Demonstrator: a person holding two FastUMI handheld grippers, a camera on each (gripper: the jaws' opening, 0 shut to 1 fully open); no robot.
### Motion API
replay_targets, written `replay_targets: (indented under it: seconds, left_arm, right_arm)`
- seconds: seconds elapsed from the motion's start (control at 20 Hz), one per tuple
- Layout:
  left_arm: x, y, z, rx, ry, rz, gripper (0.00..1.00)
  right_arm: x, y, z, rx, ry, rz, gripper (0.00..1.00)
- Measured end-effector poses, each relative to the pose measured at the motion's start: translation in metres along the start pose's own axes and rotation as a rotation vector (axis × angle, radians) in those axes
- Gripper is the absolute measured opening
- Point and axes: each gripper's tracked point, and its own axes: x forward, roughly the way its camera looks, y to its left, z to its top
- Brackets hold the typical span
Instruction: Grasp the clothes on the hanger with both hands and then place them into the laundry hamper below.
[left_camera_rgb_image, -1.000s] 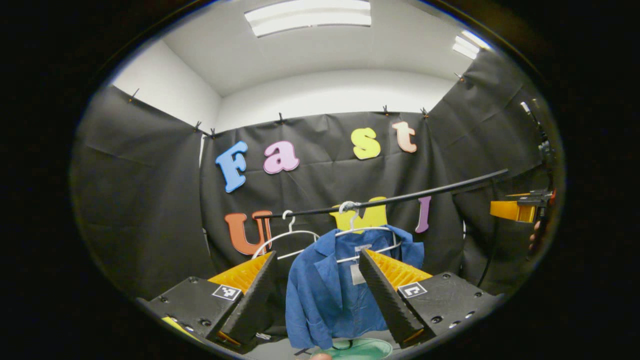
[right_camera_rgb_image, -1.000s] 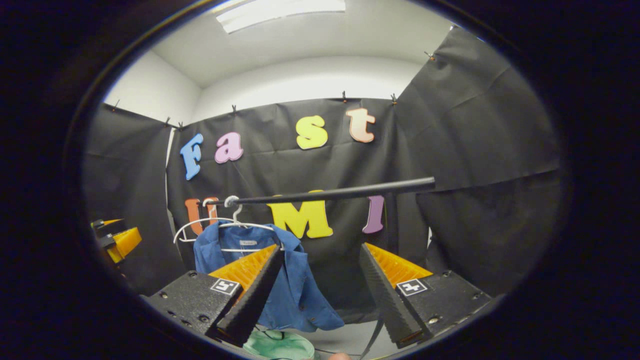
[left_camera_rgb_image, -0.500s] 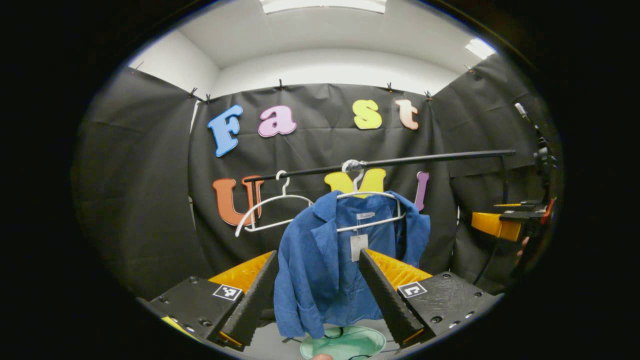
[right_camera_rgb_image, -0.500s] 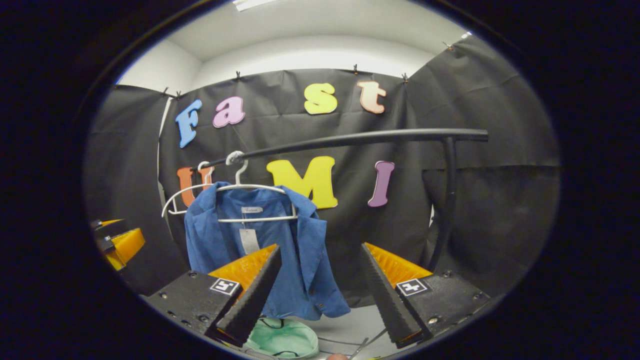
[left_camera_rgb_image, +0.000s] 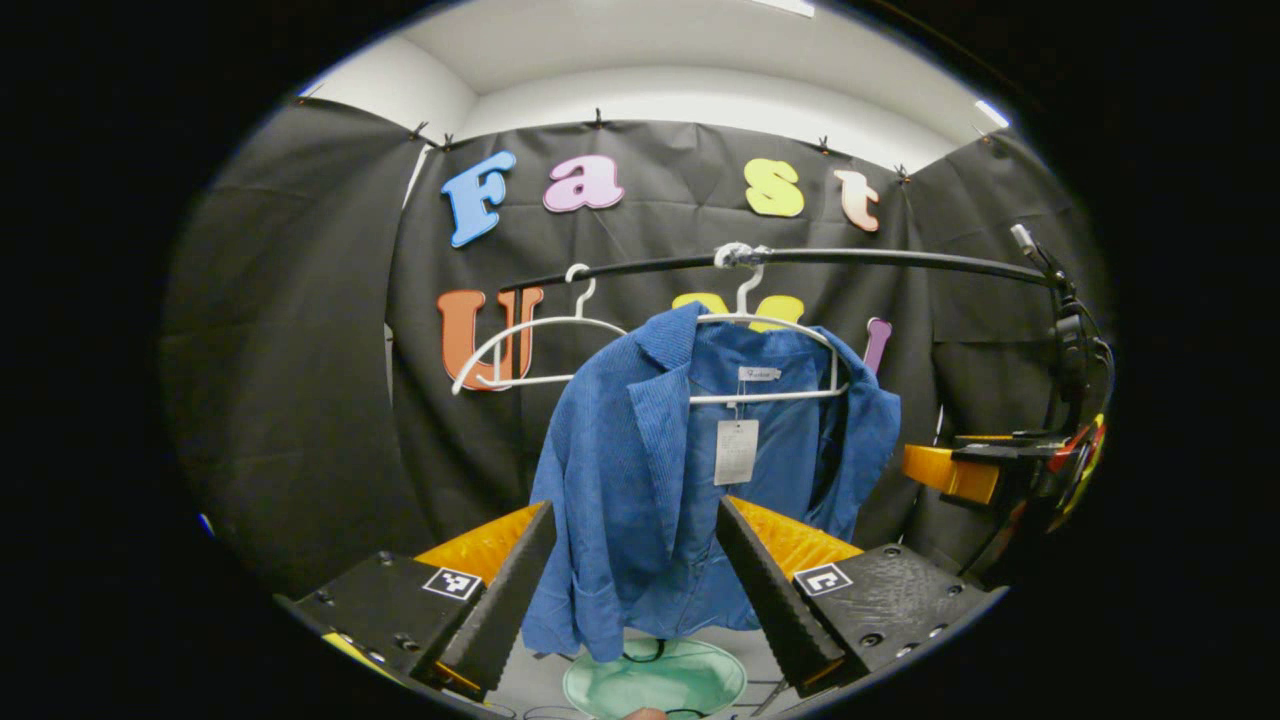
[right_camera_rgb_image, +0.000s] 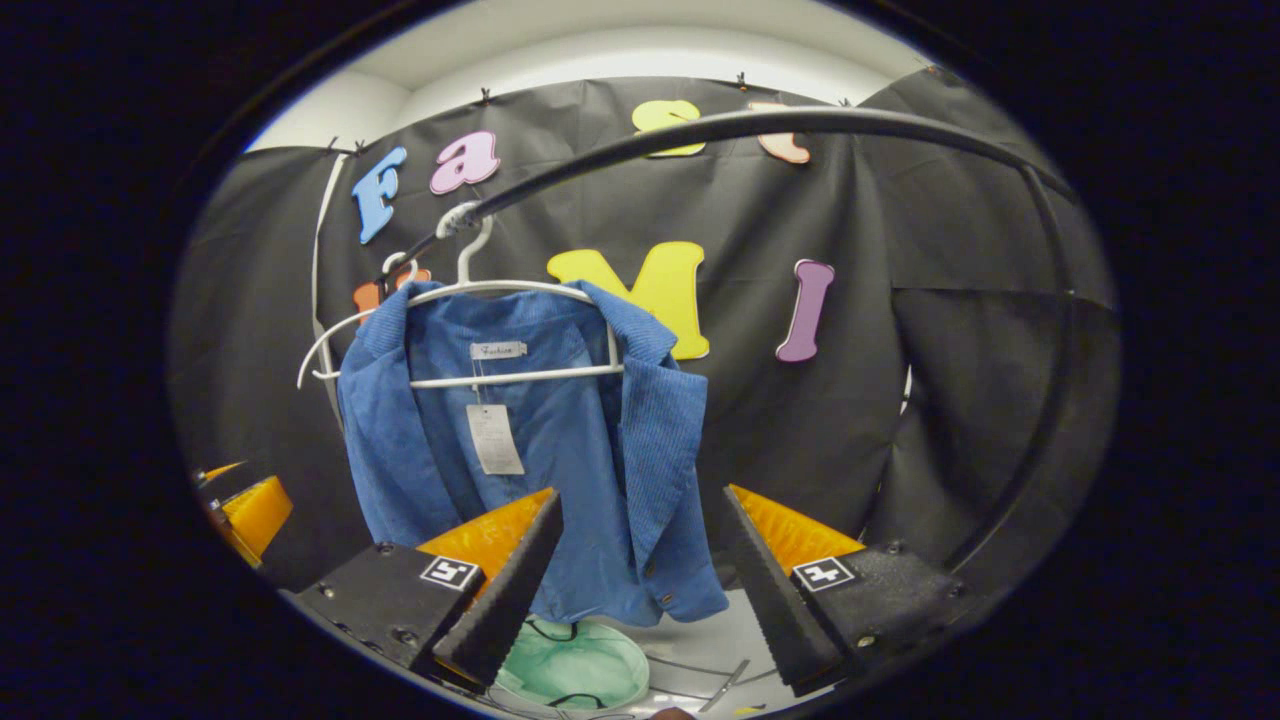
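Blue jacket (left_camera_rgb_image: 640, 480) hangs beyond the parted left claw (left_camera_rgb_image: 632, 540).

A black rail (left_camera_rgb_image: 880, 258) carries two white hangers; a green hamper (left_camera_rgb_image: 655, 680) sits on the pale floor (right_camera_rgb_image: 690, 640).

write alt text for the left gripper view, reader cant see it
A blue jacket hangs on a white hanger from a black rail, with the left gripper below it, jaws open. A green hamper sits beneath, an empty hanger hangs alongside.
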Motion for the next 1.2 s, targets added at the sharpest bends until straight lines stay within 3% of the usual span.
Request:
replay_targets:
  seconds: [0.2,0.3,0.5,0.55,0.8,0.95,1.05,1.2]
  left_arm:
    - [0.041,-0.012,-0.017,0.008,0.016,0.030,1.00]
    - [0.060,-0.017,-0.029,-0.001,0.051,0.042,0.97]
    - [0.099,-0.020,-0.049,-0.022,0.125,0.072,1.00]
    - [0.107,-0.020,-0.054,-0.029,0.145,0.081,0.96]
    - [0.145,-0.019,-0.065,-0.067,0.199,0.115,1.00]
    - [0.159,-0.016,-0.067,-0.070,0.202,0.129,0.88]
    - [0.163,-0.011,-0.065,-0.062,0.198,0.131,0.80]
    - [0.166,-0.006,-0.064,-0.059,0.190,0.144,0.35]
  right_arm:
    - [0.046,-0.012,-0.016,-0.024,0.069,-0.006,0.99]
    - [0.067,-0.014,-0.025,-0.012,0.108,0.012,0.99]
    - [0.104,-0.013,-0.044,0.032,0.186,0.040,0.96]
    - [0.112,-0.011,-0.049,0.046,0.209,0.051,0.95]
    - [0.137,-0.006,-0.055,0.137,0.255,0.111,0.76]
    - [0.143,0.000,-0.057,0.150,0.257,0.150,0.62]
    - [0.144,-0.003,-0.056,0.149,0.251,0.154,0.43]
    - [0.144,-0.011,-0.054,0.157,0.239,0.147,0.21]
